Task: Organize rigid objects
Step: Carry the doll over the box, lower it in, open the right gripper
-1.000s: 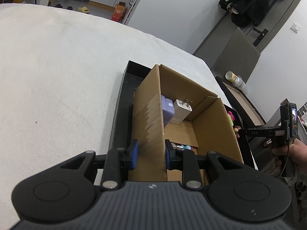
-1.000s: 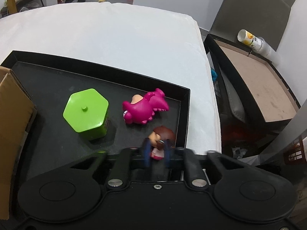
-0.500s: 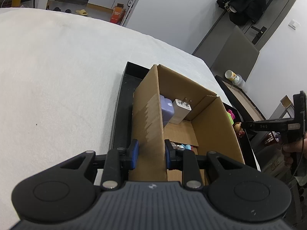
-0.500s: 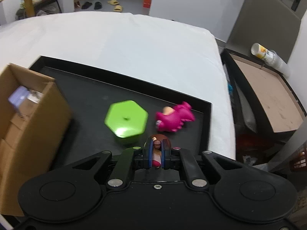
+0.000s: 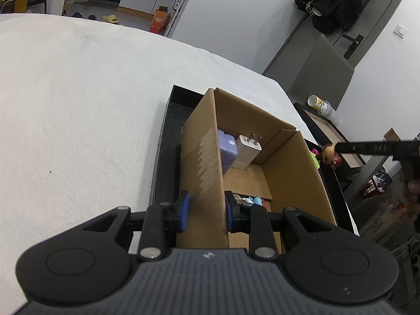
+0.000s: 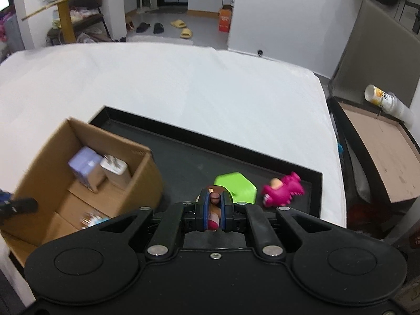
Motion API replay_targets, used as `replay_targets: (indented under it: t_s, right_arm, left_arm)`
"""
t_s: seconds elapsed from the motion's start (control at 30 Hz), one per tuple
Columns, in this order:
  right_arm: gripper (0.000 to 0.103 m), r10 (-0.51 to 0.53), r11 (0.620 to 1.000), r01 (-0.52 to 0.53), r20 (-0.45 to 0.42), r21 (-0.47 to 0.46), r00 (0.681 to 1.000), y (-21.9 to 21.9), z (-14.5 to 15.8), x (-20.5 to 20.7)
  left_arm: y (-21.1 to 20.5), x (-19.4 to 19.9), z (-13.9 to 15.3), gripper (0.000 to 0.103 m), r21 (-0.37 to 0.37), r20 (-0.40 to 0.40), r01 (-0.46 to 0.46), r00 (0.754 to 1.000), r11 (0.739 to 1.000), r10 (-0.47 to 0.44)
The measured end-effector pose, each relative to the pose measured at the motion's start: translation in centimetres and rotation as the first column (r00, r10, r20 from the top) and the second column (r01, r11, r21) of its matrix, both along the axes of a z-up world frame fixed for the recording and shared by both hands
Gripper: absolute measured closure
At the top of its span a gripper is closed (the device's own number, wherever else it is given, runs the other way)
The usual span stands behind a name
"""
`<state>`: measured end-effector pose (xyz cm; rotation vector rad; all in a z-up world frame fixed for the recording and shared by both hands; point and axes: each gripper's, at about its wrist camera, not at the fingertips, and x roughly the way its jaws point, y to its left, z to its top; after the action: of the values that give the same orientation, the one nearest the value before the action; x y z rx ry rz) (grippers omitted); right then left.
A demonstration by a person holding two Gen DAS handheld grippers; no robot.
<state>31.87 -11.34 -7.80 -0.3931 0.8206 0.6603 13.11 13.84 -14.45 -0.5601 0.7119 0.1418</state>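
My left hand-held gripper (image 5: 206, 211) clamps box (image 5: 202, 165) wall; right hand-held gripper (image 6: 213, 211) grips doll (image 6: 214, 204) above tray (image 6: 262, 155).

I was working in a home: yellow rubber slippers (image 6: 181, 27) lay on the hallway floor, dark coats (image 5: 328, 2) hung by a door.

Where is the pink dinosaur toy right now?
In the right wrist view, the pink dinosaur toy lies in the black tray's far right corner, just right of the green hexagonal box.
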Motion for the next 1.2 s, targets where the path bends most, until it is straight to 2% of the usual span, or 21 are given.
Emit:
replay_targets:
  t_s: [0.5,0.93,1.2]
  right_arm:
    - [0.094,0.086,0.993,-0.086,0.003,0.080,0.996,5.1,2.6,-1.2]
    - [0.094,0.151,0.987,-0.150,-0.025,0.055,0.988,7.4,1.3,-2.7]
    - [0.093,0.141,0.990,-0.141,-0.035,0.010,0.989,8.0,0.6,-3.0]
  left_arm:
    - [-0.1,-0.2,0.0,0.078,0.000,0.006,0.001,1.000,1.000,-0.001]
    - [0.4,-0.3,-0.4,0.078,-0.024,0.014,0.004,1.000,1.000,-0.003]
    - [0.6,-0.4,-0.5,0.078,-0.034,0.014,0.005,1.000,0.999,-0.005]
